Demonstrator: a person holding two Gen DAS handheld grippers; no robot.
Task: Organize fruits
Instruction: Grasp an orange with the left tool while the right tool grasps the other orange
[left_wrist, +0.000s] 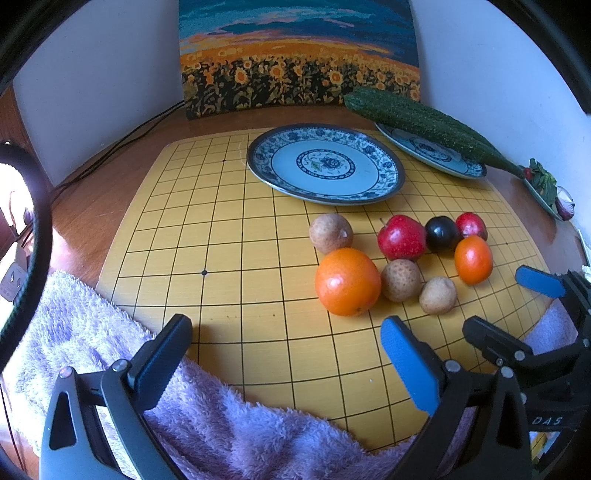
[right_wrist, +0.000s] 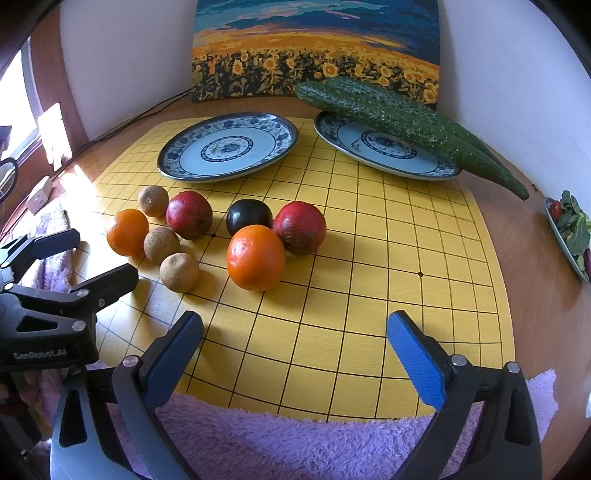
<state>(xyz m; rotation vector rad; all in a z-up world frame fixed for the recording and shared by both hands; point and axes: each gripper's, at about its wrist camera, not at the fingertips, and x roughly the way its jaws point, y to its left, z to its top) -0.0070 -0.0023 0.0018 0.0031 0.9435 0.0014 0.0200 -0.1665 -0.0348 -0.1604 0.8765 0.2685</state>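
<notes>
Both grippers, left (left_wrist: 286, 354) and right (right_wrist: 295, 354), spread wide, holding nothing. Eight loose round fruits clustered on yellow gridded board (right_wrist: 369, 295), near empty blue-patterned plate (right_wrist: 229, 147). Best start: nearest glossy orange (right_wrist: 256, 257), centred, gentle squeeze.

Wooden table (right_wrist: 532, 258): gridded board (right_wrist: 369, 295), towel (right_wrist: 295, 443)

The flat square board (right_wrist: 332, 295) is yellow with a black grid. The two round plates (right_wrist: 229, 147) (right_wrist: 384, 147) are white with a blue flower pattern. The fluffy towel (right_wrist: 295, 443) is lilac. The picture (right_wrist: 317, 48) shows yellow sunflowers under a blue sky.
</notes>
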